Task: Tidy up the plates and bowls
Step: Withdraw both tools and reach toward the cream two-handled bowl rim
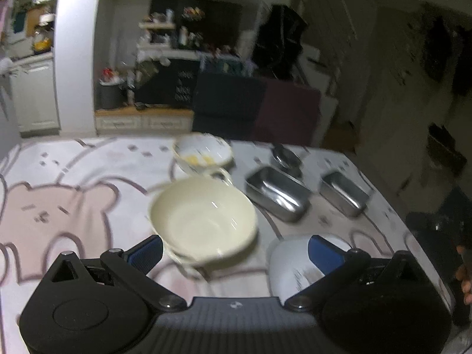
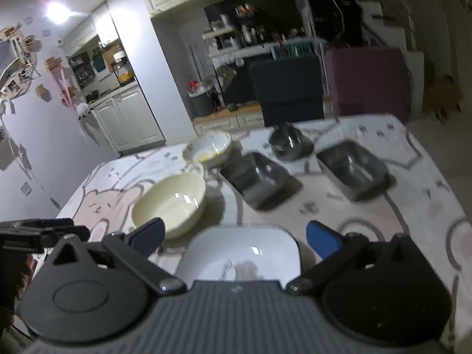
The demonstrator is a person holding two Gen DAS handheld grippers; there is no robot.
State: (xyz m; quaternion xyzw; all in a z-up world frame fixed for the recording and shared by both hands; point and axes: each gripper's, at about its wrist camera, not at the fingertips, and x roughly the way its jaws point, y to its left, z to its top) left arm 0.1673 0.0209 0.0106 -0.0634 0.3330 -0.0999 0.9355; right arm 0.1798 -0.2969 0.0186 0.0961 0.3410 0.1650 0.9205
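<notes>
A cream bowl (image 1: pixel 203 218) (image 2: pixel 171 203) sits mid-table, seemingly stacked on another bowl whose rim shows beneath it. My left gripper (image 1: pixel 236 253) is open, its fingers spread just in front of this bowl and touching nothing. A white square bowl (image 1: pixel 295 262) (image 2: pixel 242 253) rests at the near edge, behind the left gripper's right finger. My right gripper (image 2: pixel 236 237) is open and hovers over the square bowl, one finger on each side of it. Farther back stands a white bowl with yellow residue (image 1: pixel 203 153) (image 2: pixel 209 147).
Two rectangular steel trays (image 1: pixel 277 194) (image 1: pixel 345 194) (image 2: pixel 259 180) (image 2: pixel 354 171) and a round steel bowl (image 1: pixel 286 156) (image 2: pixel 287 141) occupy the right of the table. The bear-print tablecloth (image 1: pixel 59 206) covers it. A dark chair (image 2: pixel 289 94) stands behind. Fingers of a hand (image 1: pixel 464 268) show at right.
</notes>
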